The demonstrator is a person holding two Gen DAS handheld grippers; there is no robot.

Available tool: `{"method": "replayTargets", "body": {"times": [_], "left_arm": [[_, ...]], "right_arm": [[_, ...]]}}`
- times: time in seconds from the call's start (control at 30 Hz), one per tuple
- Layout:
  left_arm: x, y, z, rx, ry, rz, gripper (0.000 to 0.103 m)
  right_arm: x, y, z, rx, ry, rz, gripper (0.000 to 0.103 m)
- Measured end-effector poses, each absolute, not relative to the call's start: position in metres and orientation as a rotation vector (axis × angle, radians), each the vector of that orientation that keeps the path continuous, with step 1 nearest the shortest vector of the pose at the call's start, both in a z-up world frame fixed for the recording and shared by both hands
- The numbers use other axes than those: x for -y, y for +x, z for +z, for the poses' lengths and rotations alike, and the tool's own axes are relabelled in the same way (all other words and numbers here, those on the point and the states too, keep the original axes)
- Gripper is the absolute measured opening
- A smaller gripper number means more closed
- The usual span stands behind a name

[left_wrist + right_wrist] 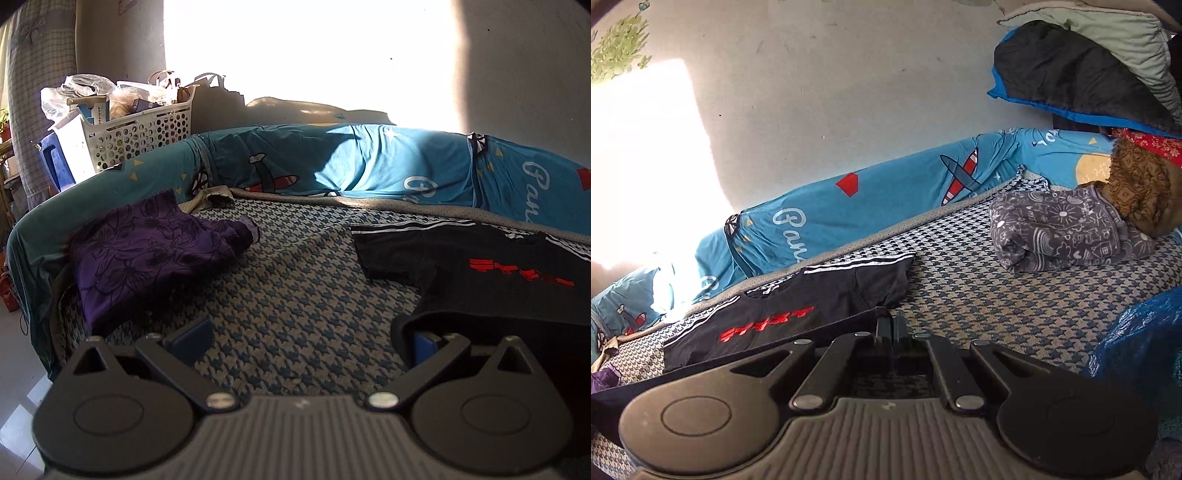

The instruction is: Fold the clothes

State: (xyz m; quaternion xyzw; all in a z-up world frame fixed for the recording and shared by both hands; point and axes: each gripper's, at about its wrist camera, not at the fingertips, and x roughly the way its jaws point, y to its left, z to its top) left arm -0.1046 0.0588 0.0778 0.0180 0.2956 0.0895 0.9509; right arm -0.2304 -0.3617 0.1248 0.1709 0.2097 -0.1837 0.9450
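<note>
Our right tool pinches the black red-printed T-shirt hem, lower centre; our left tool gapes wide, empty.

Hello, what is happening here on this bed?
A person is folding clothes with two hand-held grippers. The right gripper is shut on the near hem of a black T-shirt spread on the houndstooth bed cover. The left gripper is open at the same hem. A purple garment lies crumpled aside.

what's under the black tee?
The black tee lies flat on the houndstooth bed cover, which shows all around it. Its near hem is pinched in the shut right tool. Anything beneath the shirt's middle is covered.
</note>
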Motion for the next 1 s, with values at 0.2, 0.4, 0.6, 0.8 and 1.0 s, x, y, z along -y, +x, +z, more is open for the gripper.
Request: {"method": "replayTargets", "body": {"times": [0.2, 0.4, 0.6, 0.8, 1.0], "left_arm": [[-0.055, -0.106, 0.070, -0.619, 0.051, 0.186, 0.103], [-0.051, -0.106, 0.066, -0.638, 0.070, 0.182, 0.103], [-0.046, -0.107, 0.056, -0.669, 0.093, 0.177, 0.103], [-0.045, -0.108, 0.050, -0.685, 0.107, 0.182, 0.103], [-0.044, -0.108, 0.044, -0.707, 0.124, 0.185, 0.103]], "right_arm": [[0.363, -0.229, 0.116, -0.465, 0.345, -0.384, 0.002], [0.363, -0.226, 0.109, -0.510, 0.342, -0.397, 0.003], [0.362, -0.223, 0.101, -0.569, 0.325, -0.404, 0.003], [0.359, -0.218, 0.094, -0.622, 0.285, -0.414, 0.003], [0.356, -0.216, 0.091, -0.660, 0.241, -0.407, 0.003]]}}
